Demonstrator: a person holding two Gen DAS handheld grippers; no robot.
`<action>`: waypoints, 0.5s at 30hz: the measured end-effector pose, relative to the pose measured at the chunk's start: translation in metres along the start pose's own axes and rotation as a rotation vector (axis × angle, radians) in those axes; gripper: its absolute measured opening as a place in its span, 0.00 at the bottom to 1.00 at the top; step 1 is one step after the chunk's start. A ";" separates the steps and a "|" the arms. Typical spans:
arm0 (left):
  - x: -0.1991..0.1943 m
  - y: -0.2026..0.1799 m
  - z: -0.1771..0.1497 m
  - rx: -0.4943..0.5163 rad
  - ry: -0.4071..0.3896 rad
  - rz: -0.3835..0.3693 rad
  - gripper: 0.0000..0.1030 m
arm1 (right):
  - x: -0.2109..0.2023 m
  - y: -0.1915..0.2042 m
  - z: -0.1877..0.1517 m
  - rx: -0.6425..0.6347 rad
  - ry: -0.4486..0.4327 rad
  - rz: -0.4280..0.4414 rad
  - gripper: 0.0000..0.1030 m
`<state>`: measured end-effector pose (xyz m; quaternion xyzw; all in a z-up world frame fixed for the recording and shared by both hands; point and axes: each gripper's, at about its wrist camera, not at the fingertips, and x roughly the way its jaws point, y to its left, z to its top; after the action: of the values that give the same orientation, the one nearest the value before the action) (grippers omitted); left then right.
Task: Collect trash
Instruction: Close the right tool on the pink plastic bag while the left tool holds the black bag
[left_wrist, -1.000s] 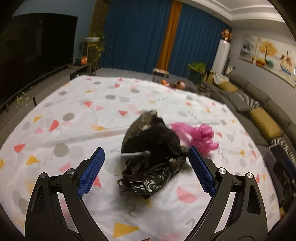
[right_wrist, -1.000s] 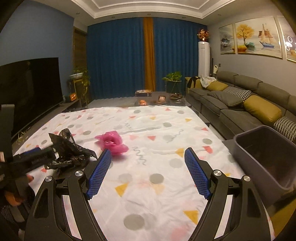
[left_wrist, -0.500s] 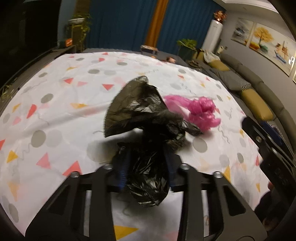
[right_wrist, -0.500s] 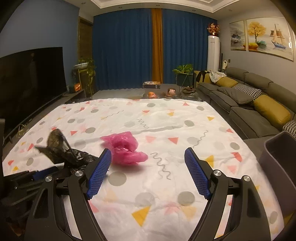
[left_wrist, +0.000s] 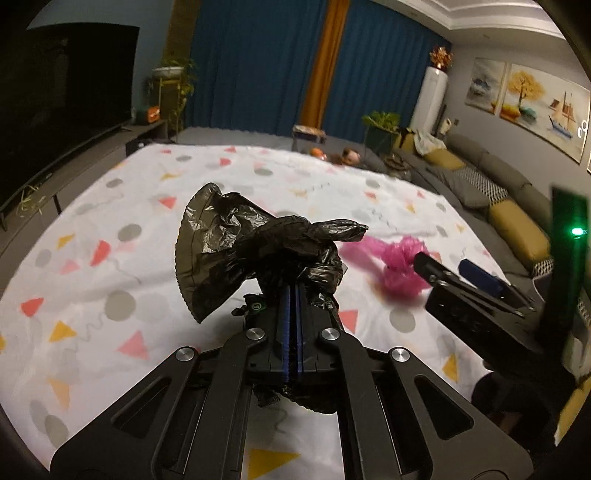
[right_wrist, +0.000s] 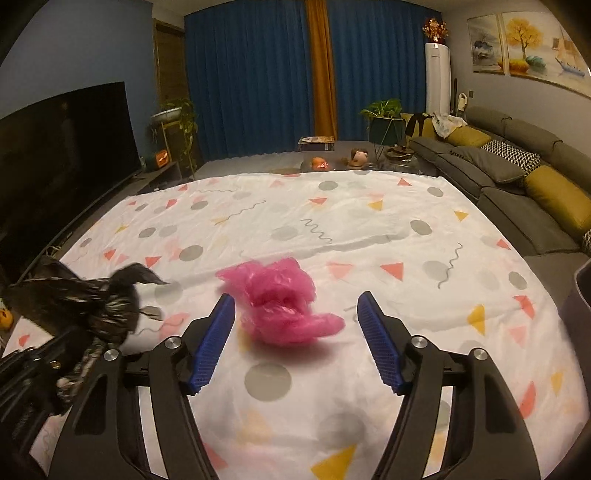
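In the left wrist view, we see the left gripper (left_wrist: 291, 295) clamped tight on a crumpled black plastic bag (left_wrist: 255, 251), its blue pads pressed together with the film pinched between them. Most of the bag fans out toward eleven o'clock from the pads, a thin tail points toward two o'clock, and a smaller wad hangs below the jaws at six o'clock. The bag sits above the patterned sheet (left_wrist: 110, 221) that covers the surface.

Toward three o'clock from the black bag lies a pink plastic bag (left_wrist: 395, 262), resting on the sheet. The tip of the other tool reaches in from the right edge, just beside it.

In the right wrist view, the black bag (right_wrist: 85, 299) and the tool holding it appear at nine o'clock, well apart from the pink one. The right gripper (right_wrist: 295, 343) stands wide, and its jaws have just been narrowing. The pink bag (right_wrist: 284, 299) lies between the two blue pads and slightly ahead of them, toward twelve o'clock, nearer the left pad, with neither pad pressing on it. A grey bin (right_wrist: 581, 291) shows at the right edge, at three o'clock.
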<state>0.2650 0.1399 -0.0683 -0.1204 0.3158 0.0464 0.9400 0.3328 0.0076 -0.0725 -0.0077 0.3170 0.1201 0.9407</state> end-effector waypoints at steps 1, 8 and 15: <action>-0.001 0.001 0.001 -0.005 -0.001 -0.004 0.01 | 0.003 0.002 0.001 -0.006 0.005 -0.001 0.67; -0.002 0.007 0.003 -0.038 -0.005 -0.006 0.01 | 0.022 0.009 0.007 -0.017 0.060 -0.003 0.57; -0.003 0.007 0.002 -0.040 -0.007 -0.006 0.01 | 0.030 0.011 0.005 -0.029 0.096 0.015 0.33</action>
<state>0.2629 0.1473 -0.0662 -0.1399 0.3113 0.0503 0.9386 0.3562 0.0250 -0.0854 -0.0249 0.3599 0.1311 0.9234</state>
